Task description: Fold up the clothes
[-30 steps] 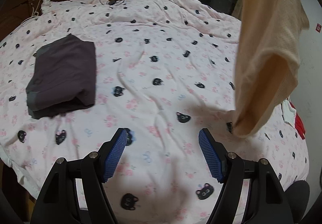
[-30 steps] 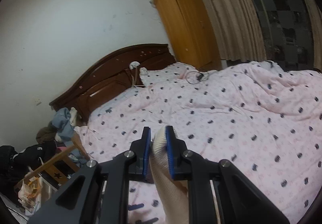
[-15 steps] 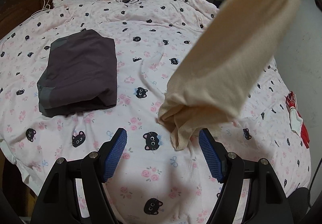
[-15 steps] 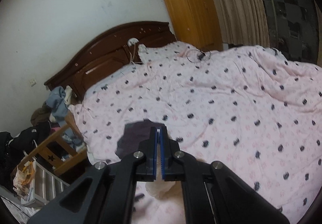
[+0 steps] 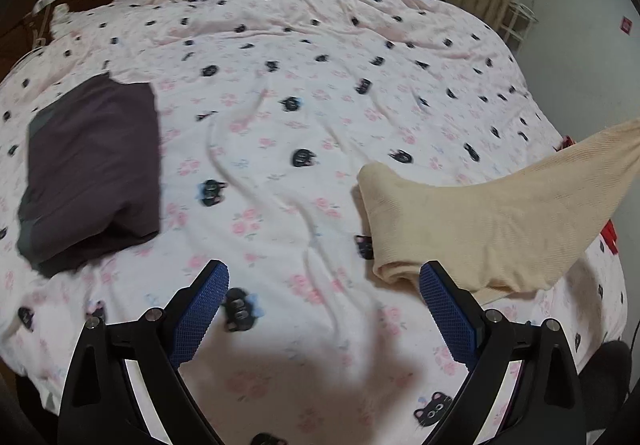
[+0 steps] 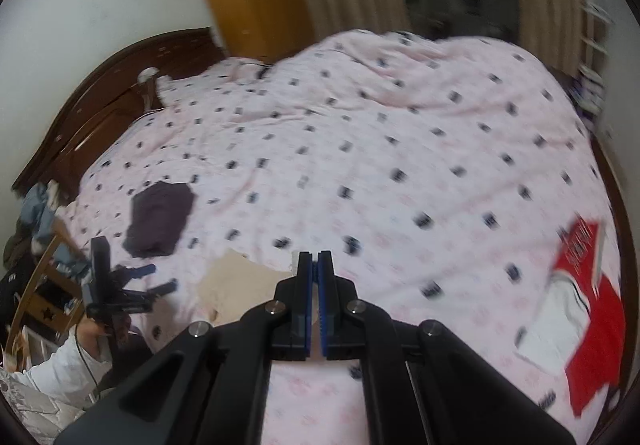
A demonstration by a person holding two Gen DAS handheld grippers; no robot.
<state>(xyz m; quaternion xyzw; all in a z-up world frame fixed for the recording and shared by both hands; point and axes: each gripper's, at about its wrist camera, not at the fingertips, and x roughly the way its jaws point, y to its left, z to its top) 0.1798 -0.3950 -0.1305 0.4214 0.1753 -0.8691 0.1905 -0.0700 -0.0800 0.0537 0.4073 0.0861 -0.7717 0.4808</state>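
Left wrist view: a dark purple folded garment, soft and roughly rectangular, lies flat near the bed's left edge; right of it the pink quilt, creased cotton printed with small black cat faces and roses, gives a broad bare stretch; the left gripper hangs over that stretch, its jaws having just widened to their fullest, nothing between the blue ridged pads; further right the beige ribbed garment drapes down with its lower bunched end on the quilt; right wrist view: the right gripper is clamped on that beige cloth; a red and white garment lies by the right edge; three garments counted.
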